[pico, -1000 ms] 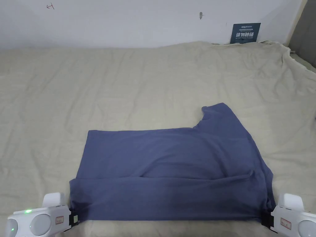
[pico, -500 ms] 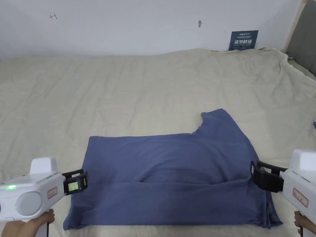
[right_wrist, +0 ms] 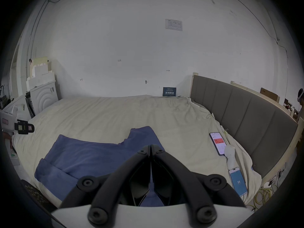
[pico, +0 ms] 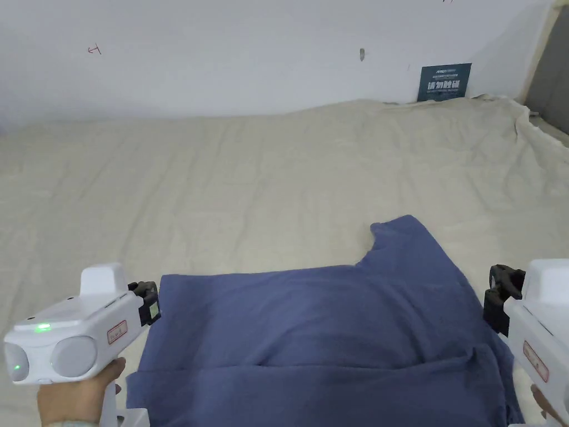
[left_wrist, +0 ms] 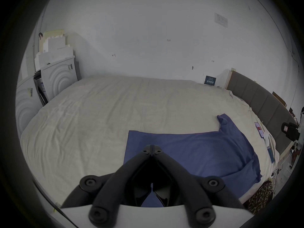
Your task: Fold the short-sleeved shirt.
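Note:
The blue short-sleeved shirt (pico: 322, 328) lies flat on the bed with its near part folded over itself and one sleeve (pico: 405, 239) pointing away. It also appears in the left gripper view as the shirt (left_wrist: 197, 151) and in the right gripper view as the shirt (right_wrist: 92, 154). My left gripper (pico: 149, 303) hovers at the shirt's left edge, its jaws shut with nothing between them (left_wrist: 153, 147). At the shirt's right edge my right gripper (pico: 497, 297) is likewise shut and empty (right_wrist: 150, 147). Neither gripper touches the cloth.
The beige bed sheet (pico: 250, 183) stretches back to a white wall, where a dark sign (pico: 444, 82) leans. Two phones (right_wrist: 218, 142) (right_wrist: 238, 181) lie on the bed's right side beside a grey headboard (right_wrist: 246, 116). White boxes (left_wrist: 54, 80) stand beyond the left end.
Both grippers have left the shirt's near corners, risen and moved away from me to its sides. The shirt stays lying with its near fold in place. The head camera has tilted.

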Available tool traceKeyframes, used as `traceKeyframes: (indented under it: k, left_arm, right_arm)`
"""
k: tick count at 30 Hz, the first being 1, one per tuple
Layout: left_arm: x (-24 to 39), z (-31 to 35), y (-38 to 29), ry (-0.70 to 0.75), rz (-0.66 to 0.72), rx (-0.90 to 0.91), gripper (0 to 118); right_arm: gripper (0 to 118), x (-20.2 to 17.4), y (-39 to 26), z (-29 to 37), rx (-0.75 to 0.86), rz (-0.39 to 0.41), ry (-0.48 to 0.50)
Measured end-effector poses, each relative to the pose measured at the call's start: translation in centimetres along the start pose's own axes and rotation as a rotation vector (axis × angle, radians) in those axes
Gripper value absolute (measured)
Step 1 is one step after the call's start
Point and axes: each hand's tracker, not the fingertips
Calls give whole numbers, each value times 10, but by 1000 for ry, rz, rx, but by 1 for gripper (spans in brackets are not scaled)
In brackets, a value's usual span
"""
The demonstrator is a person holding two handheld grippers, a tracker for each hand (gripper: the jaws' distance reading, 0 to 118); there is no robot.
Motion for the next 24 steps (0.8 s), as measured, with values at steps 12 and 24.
traceKeyframes:
  k: [12, 24]
  left_arm:
    - [-37, -173, 55, 23, 6, -235, 3]
    - [-47, -243, 31, 91, 29, -458, 79]
  right_arm:
    - [0, -6, 18, -88, -61, 4, 23]
    - [0, -4, 5, -132, -135, 12, 17]
